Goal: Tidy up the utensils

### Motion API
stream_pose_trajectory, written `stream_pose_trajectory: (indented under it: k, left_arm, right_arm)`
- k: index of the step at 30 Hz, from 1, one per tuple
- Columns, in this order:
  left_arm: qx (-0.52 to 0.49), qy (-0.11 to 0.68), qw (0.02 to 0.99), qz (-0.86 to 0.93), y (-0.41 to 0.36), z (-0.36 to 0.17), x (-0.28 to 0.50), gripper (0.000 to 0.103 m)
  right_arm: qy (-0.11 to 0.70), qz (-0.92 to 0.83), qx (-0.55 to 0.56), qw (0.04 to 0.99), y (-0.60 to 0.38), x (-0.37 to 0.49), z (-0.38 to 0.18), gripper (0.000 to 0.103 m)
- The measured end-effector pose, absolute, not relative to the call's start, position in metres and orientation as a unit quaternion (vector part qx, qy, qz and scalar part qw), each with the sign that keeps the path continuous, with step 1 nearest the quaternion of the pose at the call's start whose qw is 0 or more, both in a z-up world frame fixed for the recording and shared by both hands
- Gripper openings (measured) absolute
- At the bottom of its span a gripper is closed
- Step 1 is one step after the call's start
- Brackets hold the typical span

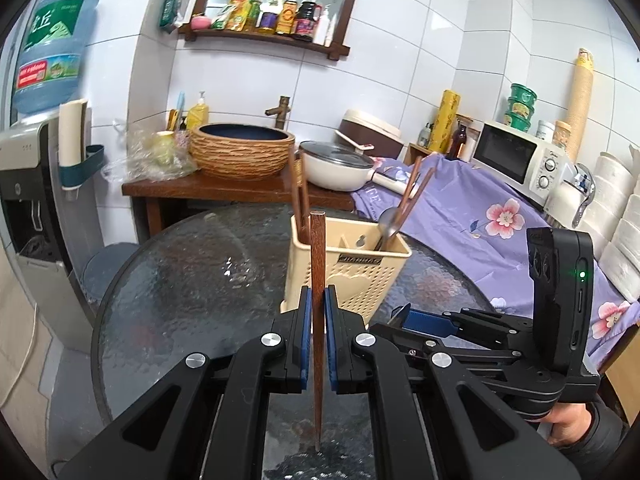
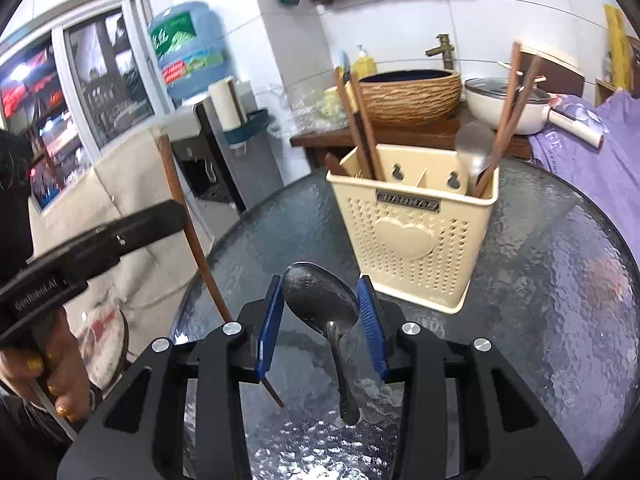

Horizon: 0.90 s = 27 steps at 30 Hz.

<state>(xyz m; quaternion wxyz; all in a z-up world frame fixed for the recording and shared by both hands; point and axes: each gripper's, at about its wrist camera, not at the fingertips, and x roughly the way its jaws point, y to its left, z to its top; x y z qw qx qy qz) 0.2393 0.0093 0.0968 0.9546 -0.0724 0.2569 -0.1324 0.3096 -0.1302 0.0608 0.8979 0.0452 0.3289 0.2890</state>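
Observation:
A cream perforated utensil holder [image 1: 352,264] stands on the round glass table [image 1: 192,272]; it also shows in the right wrist view [image 2: 416,236]. It holds brown chopsticks [image 2: 360,124] at the left and a spoon [image 2: 474,148] with more chopsticks at the right. My left gripper [image 1: 319,300] is shut on a brown chopstick [image 1: 318,264], held upright in front of the holder; this chopstick also shows in the right wrist view [image 2: 188,224]. My right gripper [image 2: 322,292] is around a metal spoon [image 2: 320,300], bowl forward, just short of the holder; the pads [image 2: 272,320] stand apart at the bowl.
Behind the table a wooden counter [image 1: 208,190] carries a woven basin [image 1: 242,150] and a white pan [image 1: 336,168]. A purple floral cloth [image 1: 480,216] covers the right side, with a microwave [image 1: 516,158]. A water dispenser [image 1: 28,184] stands at the left.

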Motion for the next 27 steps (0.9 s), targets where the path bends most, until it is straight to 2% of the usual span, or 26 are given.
stream_pose_trajectory:
  k: [6, 19, 23, 27]
  left_arm:
    - [-0.075, 0.235, 0.959, -0.137, 0.003, 0.124, 0.253, 0.006]
    - [-0.084, 0.156, 0.977, -0.119, -0.006, 0.221, 0.298, 0.006]
    - [-0.093, 0.127, 0.983, -0.093, -0.007, 0.242, 0.319, 0.006]
    - [-0.093, 0.123, 0.986, -0.068, -0.012, 0.235, 0.342, 0.006]
  right_arm:
    - [0.293, 0.271, 0.082, 0.913, -0.151, 0.313, 0.09, 0.038]
    - [0.194, 0.22, 0.097, 0.951, -0.166, 0.351, 0.187, 0.038]
    - [0.17, 0.199, 0.111, 0.959, -0.169, 0.376, 0.199, 0.038]
    - [0.169, 0.186, 0.119, 0.961, -0.167, 0.396, 0.187, 0.038]
